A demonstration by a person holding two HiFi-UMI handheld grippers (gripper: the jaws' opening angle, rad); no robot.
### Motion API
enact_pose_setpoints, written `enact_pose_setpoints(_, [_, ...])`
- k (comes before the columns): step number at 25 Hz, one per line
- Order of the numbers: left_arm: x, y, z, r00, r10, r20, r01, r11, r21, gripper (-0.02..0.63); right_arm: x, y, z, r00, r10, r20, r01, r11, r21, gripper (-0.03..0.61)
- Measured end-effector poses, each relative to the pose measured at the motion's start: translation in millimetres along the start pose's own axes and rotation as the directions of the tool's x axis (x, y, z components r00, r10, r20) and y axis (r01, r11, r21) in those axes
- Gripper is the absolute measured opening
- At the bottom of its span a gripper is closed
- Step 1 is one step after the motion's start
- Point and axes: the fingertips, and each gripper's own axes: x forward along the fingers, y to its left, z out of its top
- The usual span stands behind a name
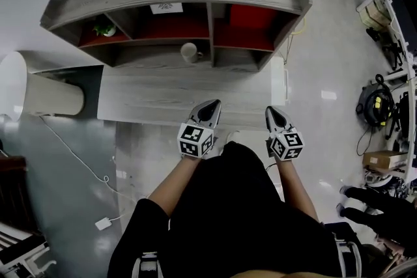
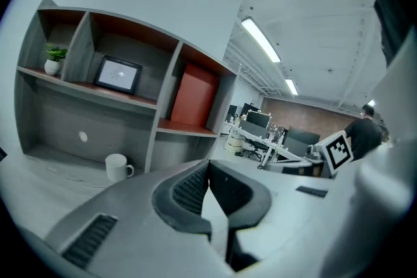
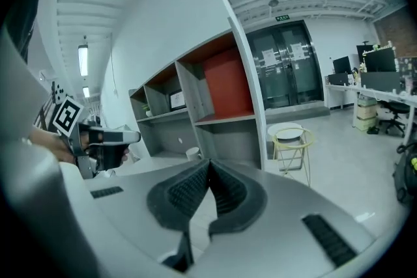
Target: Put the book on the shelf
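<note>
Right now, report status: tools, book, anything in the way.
Left tool shut, empty. Right tool shut, empty. Red book upright in the shelf's upper right compartment. White mug on the desk, apart from both tools.

The left hand-held gripper (image 1: 212, 106) and the right hand-held gripper (image 1: 272, 112) are held side by side ahead of the waist on bare forearms (image 1: 171, 187), tips pointing forward and apparently level, both empty with jaws pressed together.

Black short-sleeved top (image 1: 225, 205); grey left tool (image 1: 215, 103), right tool (image 1: 270, 110); black-white marker cubes (image 1: 195, 140).
</note>
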Motion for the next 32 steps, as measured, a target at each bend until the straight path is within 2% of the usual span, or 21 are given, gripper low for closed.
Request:
enact_pose_setpoints(3, [-38,16,-10,1.000,0.012,0.006,-0.011,0.999,-0.033,0.012,-8,25,9,0.999,-0.006,0.037,0.006,1.000,0.001,0.000])
enact_pose_setpoints(6, [-73,32,-20,1.000,0.014,0.014,-0.014,0.999,-0.051,0.012,-17,43,9,0.997,-0.050,0.052,0.049,0.999,0.019,0.000])
enact_pose_setpoints(11, [-123,62,-41,1.000,0.021,0.017,-0.020,0.998,-0.066,0.012,-29,88,-14,0.996,-0.084,0.008,0.084,0.996,-0.004,0.000])
enact_pose_setpoints(16, [-161,90,-76,0.999,0.032,0.012,-0.030,0.990,-0.135,0.012,-48,129,-33,0.992,-0.125,-0.013,0.125,0.992,0.016,0.000])
enact_pose_setpoints(20, [-179,104,-93,1.000,0.013,-0.009,-0.014,0.992,-0.129,0.012,-62,154,-41,0.988,-0.153,-0.010,0.153,0.988,0.016,0.000])
enact_pose_setpoints(24, [-194,100,-91,1.000,0.017,0.013,-0.015,0.993,-0.118,0.012,-84,165,-38,0.986,-0.168,0.002,0.168,0.986,-0.006,0.000])
enact_pose_setpoints(29, [-209,76,-87,0.997,0.052,0.049,-0.046,0.993,-0.112,0.012,-112,166,-35,0.985,-0.168,0.028,0.169,0.986,-0.014,0.000])
enact_pose_setpoints(32, [-209,37,-90,0.999,-0.006,0.053,0.010,0.997,-0.080,0.012,-136,160,-33,0.987,-0.149,0.058,0.151,0.988,-0.023,0.000])
